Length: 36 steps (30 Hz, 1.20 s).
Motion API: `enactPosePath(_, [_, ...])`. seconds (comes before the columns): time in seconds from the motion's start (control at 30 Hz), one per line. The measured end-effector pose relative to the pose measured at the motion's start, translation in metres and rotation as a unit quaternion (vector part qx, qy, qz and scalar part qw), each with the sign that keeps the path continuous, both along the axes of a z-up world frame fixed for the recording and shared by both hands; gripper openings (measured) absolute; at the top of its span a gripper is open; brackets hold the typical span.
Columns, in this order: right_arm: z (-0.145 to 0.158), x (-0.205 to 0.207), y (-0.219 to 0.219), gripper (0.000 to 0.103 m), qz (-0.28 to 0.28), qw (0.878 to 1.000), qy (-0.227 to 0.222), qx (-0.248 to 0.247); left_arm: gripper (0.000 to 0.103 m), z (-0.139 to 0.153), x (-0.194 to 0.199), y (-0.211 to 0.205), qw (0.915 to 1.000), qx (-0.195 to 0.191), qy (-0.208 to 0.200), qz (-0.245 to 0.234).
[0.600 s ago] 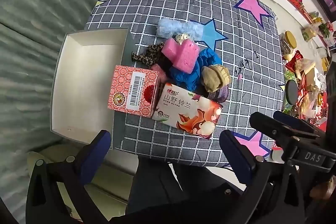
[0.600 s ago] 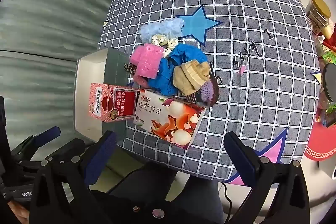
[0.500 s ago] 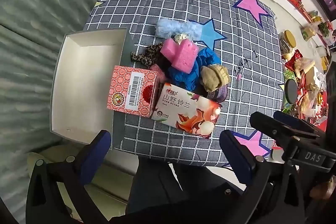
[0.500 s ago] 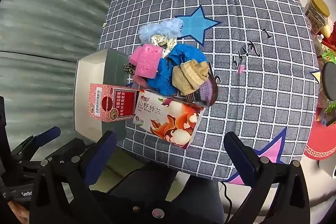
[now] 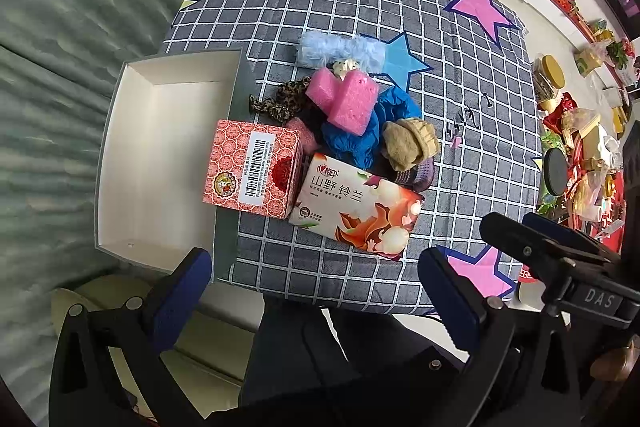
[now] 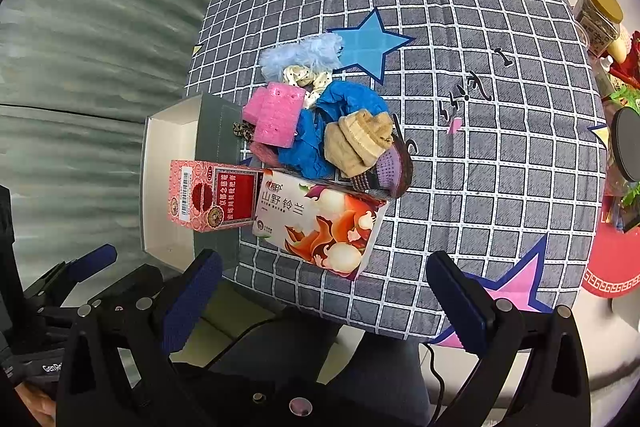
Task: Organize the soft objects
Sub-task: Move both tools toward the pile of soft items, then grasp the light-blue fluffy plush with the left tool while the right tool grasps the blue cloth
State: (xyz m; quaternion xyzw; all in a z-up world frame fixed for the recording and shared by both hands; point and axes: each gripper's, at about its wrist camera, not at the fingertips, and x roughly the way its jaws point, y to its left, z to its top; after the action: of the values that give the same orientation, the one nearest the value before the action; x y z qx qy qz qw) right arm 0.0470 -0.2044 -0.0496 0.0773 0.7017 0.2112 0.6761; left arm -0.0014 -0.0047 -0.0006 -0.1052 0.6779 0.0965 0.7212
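While I hold both tools high above the near edge of the table [image 5: 460,163], my left gripper [image 5: 316,291] stands spread wide with nothing between its blue pads, and my right gripper [image 6: 324,287] is just as wide and just as empty. Each gripper also shows at the edge of the other's view. Below them lies a grey checked cloth with pink and blue stars.

Nearest me on that cloth are two cartons, touching side by side: a flowered tissue pack [image 5: 356,205] and, to its left, a red patterned box [image 5: 252,167] that overlaps the rim of an open white tray [image 5: 160,163] at the table's left edge.

Just behind the cartons sits the heap of soft things, all touching. A tan knitted piece [image 5: 408,145] rests on a purple knit piece [image 6: 390,165], beside a crumpled blue cloth [image 5: 360,135]. A pink sponge [image 5: 348,99] lies on top, a leopard-print scrunchie [image 5: 280,99] to its left near the tray. Farthest off are a small cream dotted cloth [image 6: 306,77] and a fluffy pale blue roll [image 5: 340,49].
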Motion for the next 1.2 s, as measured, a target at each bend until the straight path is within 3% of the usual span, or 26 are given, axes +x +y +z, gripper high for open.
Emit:
enactPosePath(0.37, [-0.009,-0.001,-0.012,0.103,-0.029,0.999,-0.017,0.021,0.103,-0.004,0.0,0.007,0.9998,-0.002,-0.02,0.008])
enactPosePath(0.5, [-0.013,0.0,-0.017,0.103,-0.04,0.998,-0.044,0.005,0.103,-0.007,0.008,0.01,0.9998,-0.002,-0.02,0.001])
enactPosePath(0.73, [-0.022,0.003,-0.026,0.103,-0.076,0.997,-0.016,0.006,0.103,-0.016,0.039,0.02,0.9992,0.024,-0.003,-0.032])
enactPosePath(0.9, [-0.035,0.007,-0.029,0.103,-0.116,0.993,0.004,-0.005,0.103,-0.03,0.075,0.024,0.9961,-0.017,0.014,-0.086])
enactPosePath(1.1, [-0.043,0.002,-0.032,0.103,-0.179,0.983,0.014,-0.024,0.103,-0.054,0.121,0.017,0.9827,0.012,0.034,-0.182])
enactPosePath(1.2, [-0.051,-0.006,-0.04,0.103,-0.219,0.975,0.033,-0.036,0.103,-0.063,0.143,0.016,0.9766,0.005,0.037,-0.212])
